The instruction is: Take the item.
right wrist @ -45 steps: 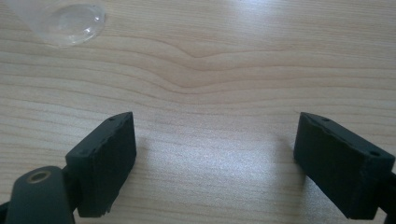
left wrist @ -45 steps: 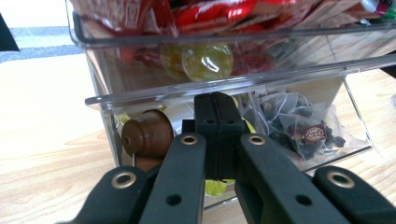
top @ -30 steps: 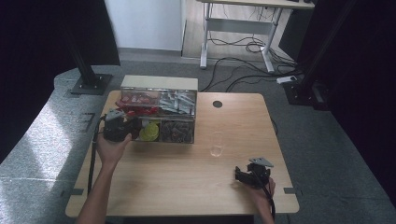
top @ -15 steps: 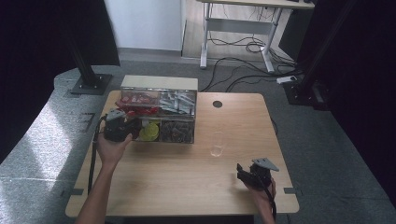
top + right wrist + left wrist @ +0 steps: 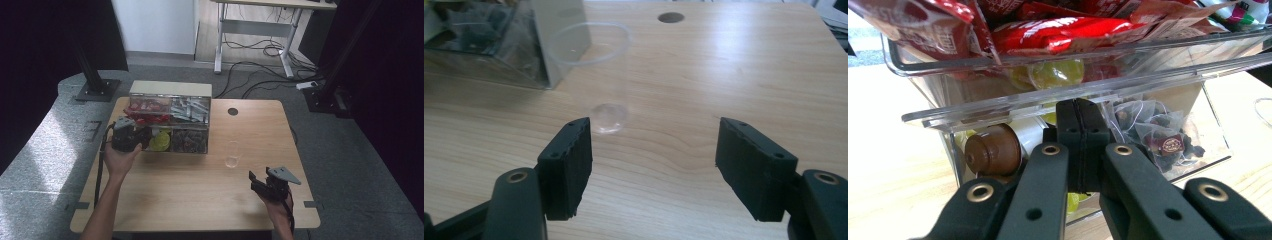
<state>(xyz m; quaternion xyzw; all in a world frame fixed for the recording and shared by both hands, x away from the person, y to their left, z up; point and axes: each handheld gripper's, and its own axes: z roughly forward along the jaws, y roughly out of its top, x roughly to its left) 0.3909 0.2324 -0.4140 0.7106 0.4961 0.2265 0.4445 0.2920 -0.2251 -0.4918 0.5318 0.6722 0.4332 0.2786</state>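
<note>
A clear plastic organiser box [image 5: 190, 131] stands at the table's back left, with red packets [image 5: 1048, 27], tea bags [image 5: 1153, 135] and capsules in its compartments. My left gripper [image 5: 146, 138] is at the box's left front compartment. Its jaws are shut, and their tips [image 5: 1080, 120] sit just under the clear rim beside a brown capsule [image 5: 993, 150]. Nothing shows between them. A clear plastic cup [image 5: 232, 154] stands upright on the table to the right of the box. My right gripper [image 5: 261, 181] is open, low over the table and short of the cup [image 5: 606, 70], which stands ahead and slightly left of its jaws [image 5: 656, 137].
The wooden table [image 5: 200, 200] has a round cable hole [image 5: 233, 111] at the back. A green capsule [image 5: 1055, 72] lies behind the clear wall. Bare wood stretches right of the cup and along the front edge. Black stands and cables are on the floor beyond.
My right gripper has shifted slightly and turned a little near the table's front right. The left gripper and the box have stayed put.
</note>
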